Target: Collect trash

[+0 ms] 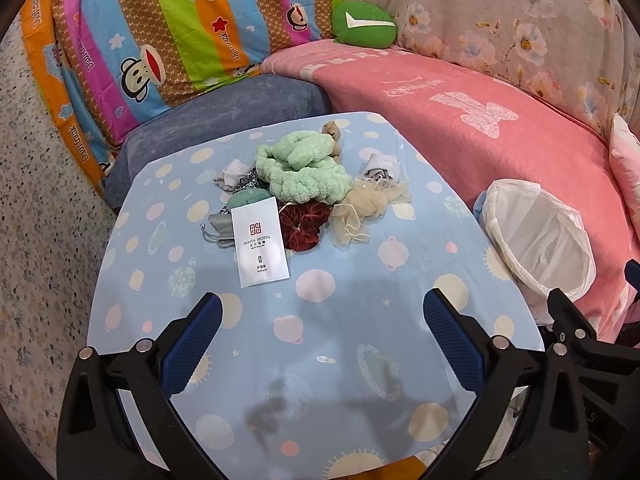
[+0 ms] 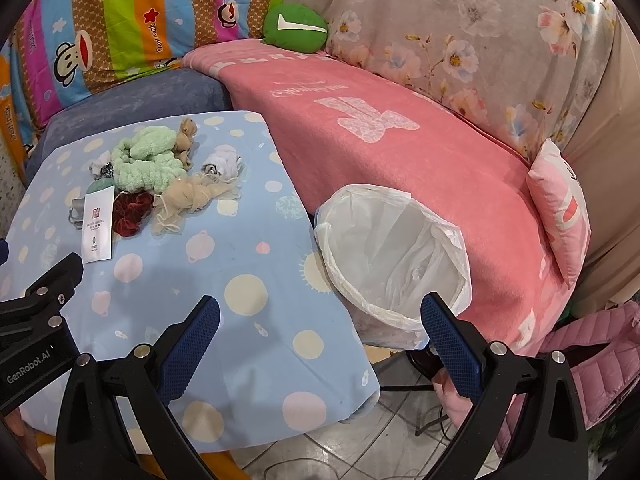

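A pile of small items lies on the blue patterned tablecloth: a white hotel packet, a dark red scrunchie, a fluffy mint green cloth, beige mesh, and a small white-grey bundle. The right wrist view shows the same packet and scrunchie. A bin lined with a white bag stands at the table's right edge, also seen as the bin. My left gripper is open, short of the pile. My right gripper is open, near the bin, holding nothing.
A sofa with a pink blanket runs behind and right of the table. A green cushion, a striped cartoon quilt and a blue seat cushion lie behind. A pink pillow and pink jacket sit right. Tiled floor with cables lies below.
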The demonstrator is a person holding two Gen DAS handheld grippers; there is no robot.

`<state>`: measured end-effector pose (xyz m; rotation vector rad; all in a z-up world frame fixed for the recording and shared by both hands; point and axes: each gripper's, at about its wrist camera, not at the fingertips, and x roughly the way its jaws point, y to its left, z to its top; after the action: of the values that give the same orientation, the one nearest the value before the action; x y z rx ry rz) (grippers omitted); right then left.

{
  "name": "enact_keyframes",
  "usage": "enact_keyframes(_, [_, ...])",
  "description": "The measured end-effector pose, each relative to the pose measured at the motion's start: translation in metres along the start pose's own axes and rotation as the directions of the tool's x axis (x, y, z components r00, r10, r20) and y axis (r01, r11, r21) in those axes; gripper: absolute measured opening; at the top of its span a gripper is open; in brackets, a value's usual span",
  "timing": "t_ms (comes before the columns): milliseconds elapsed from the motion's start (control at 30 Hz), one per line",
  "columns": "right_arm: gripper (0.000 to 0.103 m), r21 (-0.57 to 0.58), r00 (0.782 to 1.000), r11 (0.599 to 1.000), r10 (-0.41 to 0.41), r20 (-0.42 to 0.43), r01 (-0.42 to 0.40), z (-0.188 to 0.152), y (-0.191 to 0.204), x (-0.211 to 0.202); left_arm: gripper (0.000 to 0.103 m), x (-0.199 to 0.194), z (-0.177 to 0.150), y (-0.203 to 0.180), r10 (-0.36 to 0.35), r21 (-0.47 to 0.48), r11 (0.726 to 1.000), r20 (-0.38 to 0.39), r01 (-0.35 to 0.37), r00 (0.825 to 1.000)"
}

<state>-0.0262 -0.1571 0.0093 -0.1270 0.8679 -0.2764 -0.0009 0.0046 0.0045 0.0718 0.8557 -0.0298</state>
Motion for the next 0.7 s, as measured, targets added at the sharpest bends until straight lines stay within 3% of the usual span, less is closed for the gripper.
enact_keyframes(700, [0.096, -0.004, 1.000, 1.000, -0.015, 0.003, 0.015, 0.0018, -0.0044, 0.0031, 0.096, 0.0010, -0.0002, 0.0037, 0.002, -0.012, 1.000, -0.006, -0.002, 1.000])
